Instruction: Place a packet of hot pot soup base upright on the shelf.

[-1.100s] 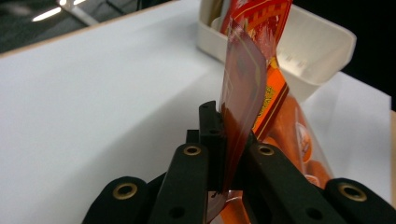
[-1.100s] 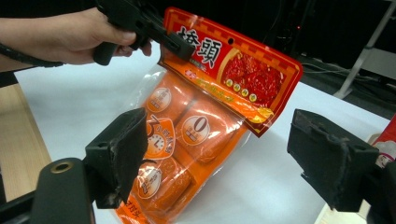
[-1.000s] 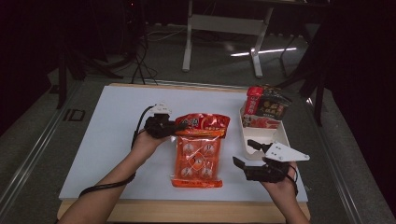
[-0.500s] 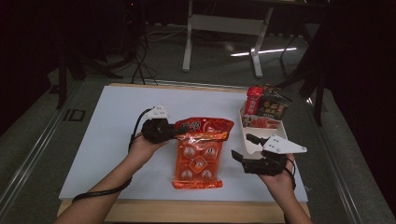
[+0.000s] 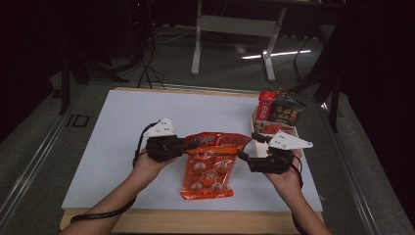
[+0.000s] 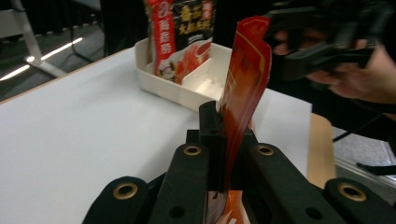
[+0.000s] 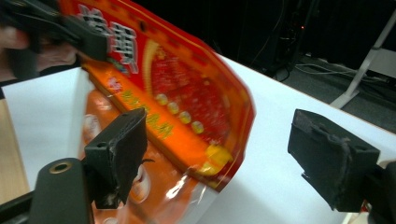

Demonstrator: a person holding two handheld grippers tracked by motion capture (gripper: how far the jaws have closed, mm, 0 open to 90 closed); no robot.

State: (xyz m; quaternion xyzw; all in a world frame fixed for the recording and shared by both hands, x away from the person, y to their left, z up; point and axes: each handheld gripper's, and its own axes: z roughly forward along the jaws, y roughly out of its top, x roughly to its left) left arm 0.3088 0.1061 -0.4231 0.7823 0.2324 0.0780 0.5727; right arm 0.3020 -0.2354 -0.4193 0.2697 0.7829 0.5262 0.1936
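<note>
High view showed the flat red-and-orange plastic snack bag (image 5: 209, 164) lying near the middle of the white table (image 5: 107, 142), its top edge lifted off the surface. The left gripper (image 5: 182, 147) sat at the bag's ten o'clock corner, and the left gripper view confirmed its black jaws were clamped on the upright red top strip (image 6: 243, 79) — a firm pinch, with the film running straight up between the pads. The right gripper (image 7: 219, 154) waited at the bag's three o'clock side with its jaws spread wide; in its own view the raised corner of the bag (image 7: 187, 98) lay between them but touched neither pad.

The step in hand looked like taking a second hold on the top edge so that the bag could be lifted by both hands. To do it well, the right gripper should have slid in level until the sealed strip — not the soft clear belly — sat deep between its pads, then closed squarely. The left hold should have stayed steady meanwhile, since any pull would have dragged the edge out of reach. A shallow bite on the glossy film would probably have slipped.

At one o'clock from the bag stood the white divided plastic tray (image 5: 274, 132) holding dark and red food packets (image 5: 279, 108), well apart from both grippers.
</note>
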